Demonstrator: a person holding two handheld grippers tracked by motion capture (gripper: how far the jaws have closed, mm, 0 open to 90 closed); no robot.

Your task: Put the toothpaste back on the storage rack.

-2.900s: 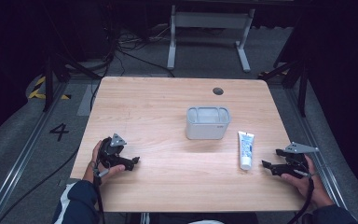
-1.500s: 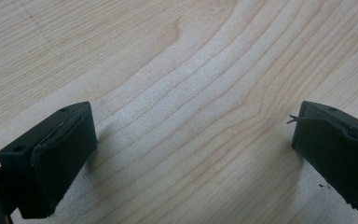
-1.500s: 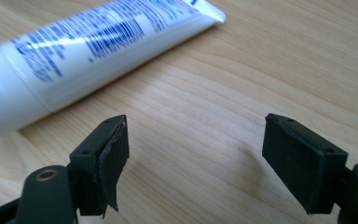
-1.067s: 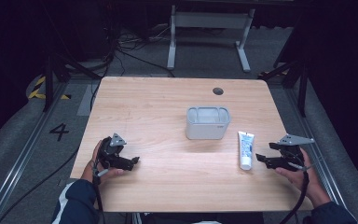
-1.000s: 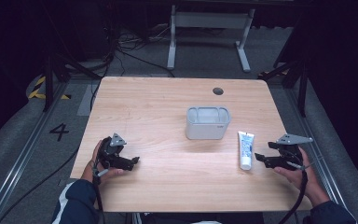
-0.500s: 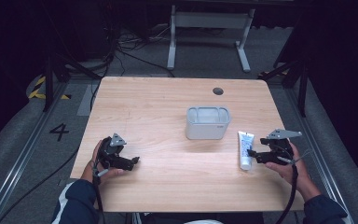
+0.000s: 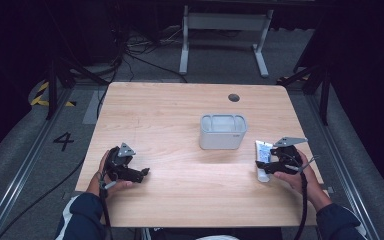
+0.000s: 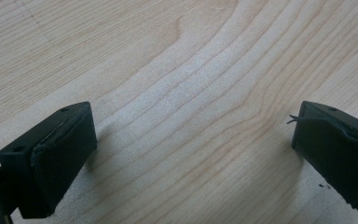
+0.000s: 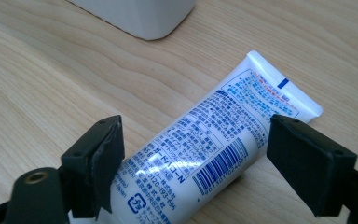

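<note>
Two grippers: held one in each hand, low over a wooden table (image 7: 170, 105).
Left gripper (image 7: 142, 173): at 8 o'clock on the table, seen from above, gripped by the left hand (image 7: 107, 170), tips pointing toward 3 o'clock.
Left jaws: wide apart in the left gripper view (image 8: 191, 154), nothing but bare wood grain between them.
Right gripper (image 7: 261, 165): at 4 o'clock on the table, in the right hand (image 7: 300, 175), grey plate on top, tips pointing toward 9 o'clock and over the tube.
Right jaws: apart, one on each side of the tube in the right gripper view (image 9: 191, 158); just been opening a little wider; left pad right at the tube's edge, contact not clear; right pad off the tube's side, no squeeze seen.
Tube (image 7: 263, 159): white with blue print and a barcode, lying flat on the wood at 4 o'clock, just beside the box's lower right corner, long axis running 12 to 6 o'clock in the high view.
Tube up close (image 9: 214, 149): slanting between the jaws, flat crimped end away at 2 o'clock, other end hidden below the picture's edge.
Box (image 7: 223, 131): pale grey, rounded corners, right of table centre; one corner (image 9: 140, 18) at 12 o'clock beyond the tube, apart from it.
Sleeves: dark, entering from 6 o'clock.
</note>
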